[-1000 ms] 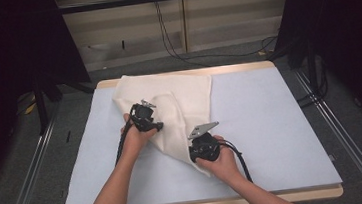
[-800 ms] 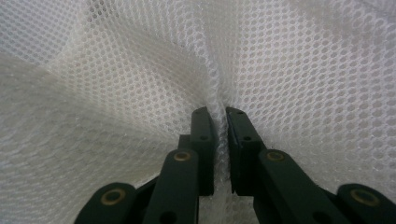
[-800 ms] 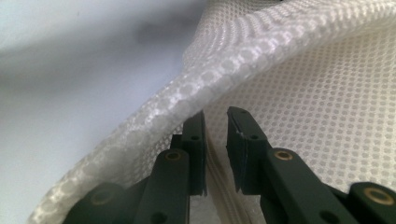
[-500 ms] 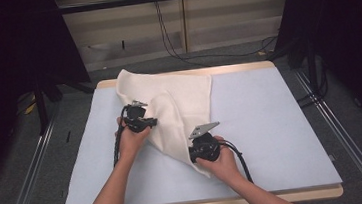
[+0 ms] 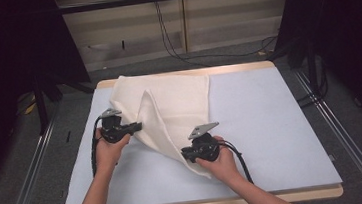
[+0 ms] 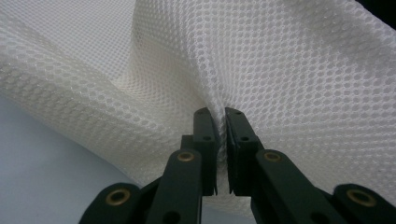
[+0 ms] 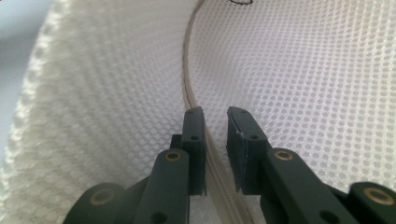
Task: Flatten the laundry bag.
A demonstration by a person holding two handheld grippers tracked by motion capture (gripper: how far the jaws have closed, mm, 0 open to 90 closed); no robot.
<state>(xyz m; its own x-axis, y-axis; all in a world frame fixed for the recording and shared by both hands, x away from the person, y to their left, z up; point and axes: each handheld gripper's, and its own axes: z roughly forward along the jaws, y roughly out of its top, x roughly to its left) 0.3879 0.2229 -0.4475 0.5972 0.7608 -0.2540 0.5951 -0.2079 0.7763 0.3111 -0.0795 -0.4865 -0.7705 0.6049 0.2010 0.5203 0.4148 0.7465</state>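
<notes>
Mesh cloth point(image 5: 172, 108) — pinched by each hand-held gripper — drapes over pale blue table point(image 5: 266, 124) amid dark curtains point(image 5: 8, 48).

The cloth point(image 5: 169, 108) is an off-white mesh fabric, matt, its surface an even grid of small round holes that gives it a rough, honeycombed look; in the right gripper view a smoother beige hem band point(image 7: 187, 79) runs along its edge, ribbed with fine parallel stitch lines. The fingers point(image 6: 205, 135) of the left gripper point(image 6: 219, 116) are matt black plastic with flat, slightly scuffed faces, joined by brass-coloured metal rivets with a dull shine. The right gripper point(image 7: 215, 114) is built the same way. The counter point(image 5: 261, 124) wears a pale blue-grey mat, smooth and matt, over a light wooden board that shows at the edges.
</notes>
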